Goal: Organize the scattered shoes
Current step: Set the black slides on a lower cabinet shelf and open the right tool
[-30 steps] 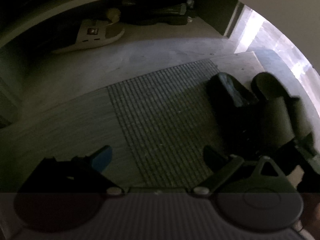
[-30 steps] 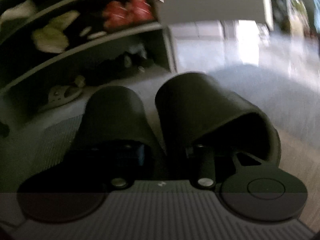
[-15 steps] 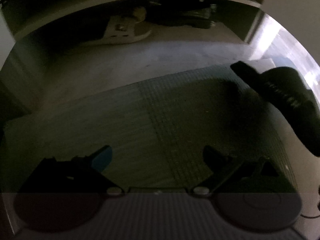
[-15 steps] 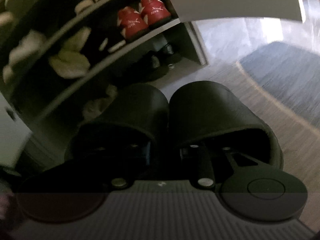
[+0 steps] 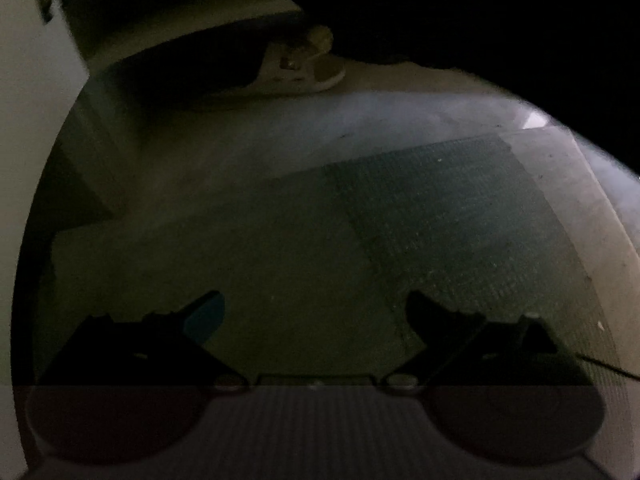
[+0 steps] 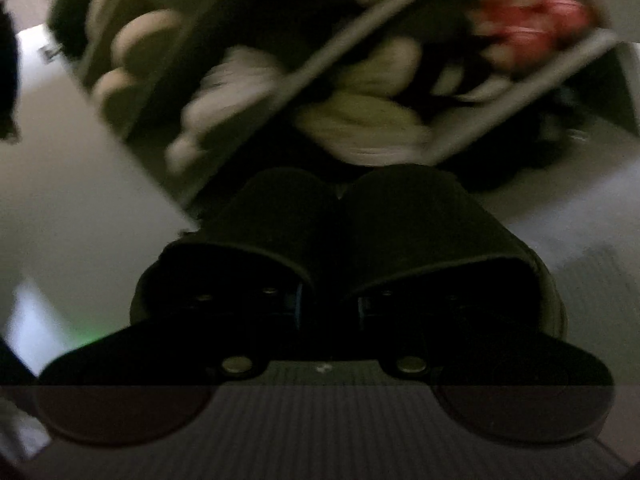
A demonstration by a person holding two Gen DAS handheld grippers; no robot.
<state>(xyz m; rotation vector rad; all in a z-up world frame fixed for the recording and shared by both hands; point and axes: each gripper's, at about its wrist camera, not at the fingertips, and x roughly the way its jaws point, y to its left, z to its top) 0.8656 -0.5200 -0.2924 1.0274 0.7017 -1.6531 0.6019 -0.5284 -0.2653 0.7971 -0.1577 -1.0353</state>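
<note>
A pair of black slippers hangs in front of me in the right wrist view, the left slipper (image 6: 272, 216) and the right slipper (image 6: 420, 220) pressed side by side. My right gripper (image 6: 329, 304) has one finger inside each and is shut on their inner walls, holding both off the floor and facing the shoe rack (image 6: 304, 76). My left gripper (image 5: 314, 304) is open above the grey floor mat (image 5: 460, 220), with nothing between its fingers. The slippers do not show in the left wrist view.
The tilted, blurred rack holds several pale shoes and a red pair (image 6: 532, 28) on an upper shelf. A white sandal (image 5: 296, 68) lies under the lowest shelf. A white cabinet side (image 5: 28, 140) stands at the left. A dark shape covers the top right of the left view.
My right gripper lifted the two slippers and swung them toward the rack, which now fills its view. The slippers left the left wrist view, which shifted left and darkened.
</note>
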